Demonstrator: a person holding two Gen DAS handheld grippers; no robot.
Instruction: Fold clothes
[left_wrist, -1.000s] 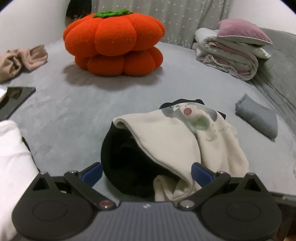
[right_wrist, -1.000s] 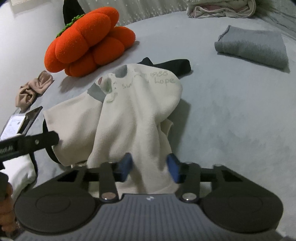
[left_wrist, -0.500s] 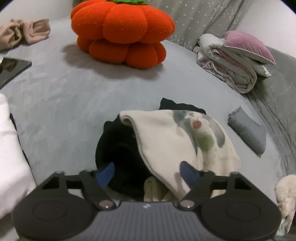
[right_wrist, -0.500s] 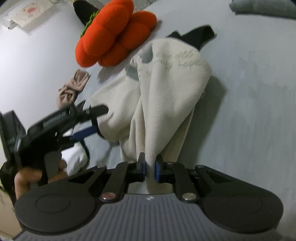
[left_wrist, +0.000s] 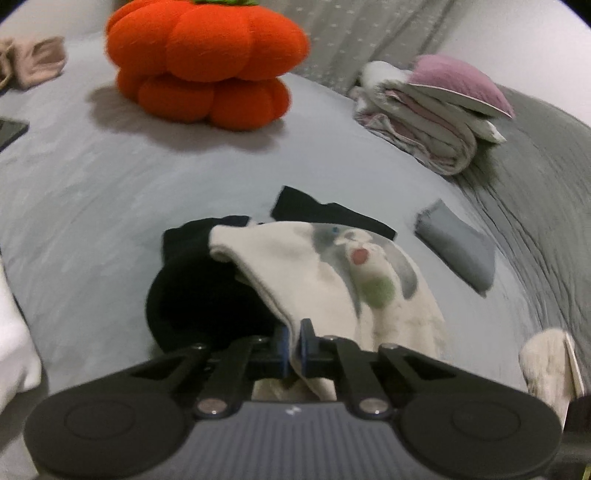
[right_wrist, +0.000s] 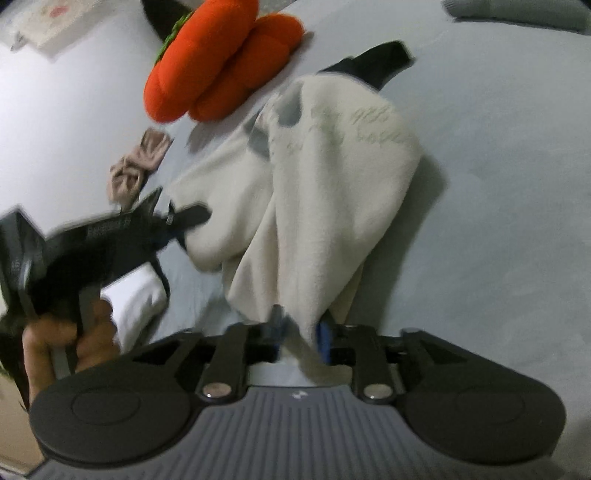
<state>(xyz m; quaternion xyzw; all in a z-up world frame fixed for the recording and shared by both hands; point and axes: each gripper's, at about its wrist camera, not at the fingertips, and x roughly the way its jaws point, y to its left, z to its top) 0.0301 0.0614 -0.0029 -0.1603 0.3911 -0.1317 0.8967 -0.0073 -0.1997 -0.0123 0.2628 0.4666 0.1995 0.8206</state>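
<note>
A cream garment (left_wrist: 332, 280) with a grey and red print lies bunched on top of a black garment (left_wrist: 207, 295) on the grey bed. My left gripper (left_wrist: 293, 343) is shut on the cream garment's near edge, with cloth pinched between the blue pads. In the right wrist view the cream garment (right_wrist: 332, 184) hangs up from the bed into my right gripper (right_wrist: 300, 332), which is shut on a thick fold of it. The left gripper (right_wrist: 195, 216), held by a hand, grips the garment's left edge there. A corner of the black garment (right_wrist: 380, 59) shows behind.
An orange pumpkin cushion (left_wrist: 207, 62) sits at the back. A folded grey cloth (left_wrist: 458, 243) lies to the right, stacked bedding with a pink pillow (left_wrist: 432, 107) behind it. A beige cloth (left_wrist: 33, 62) lies far left, and white fabric (left_wrist: 11, 332) at the near left edge.
My left gripper went from open to shut on the cream garment's edge. My right gripper shut on its fold and raised it; both views are tilted and blurred by motion.
</note>
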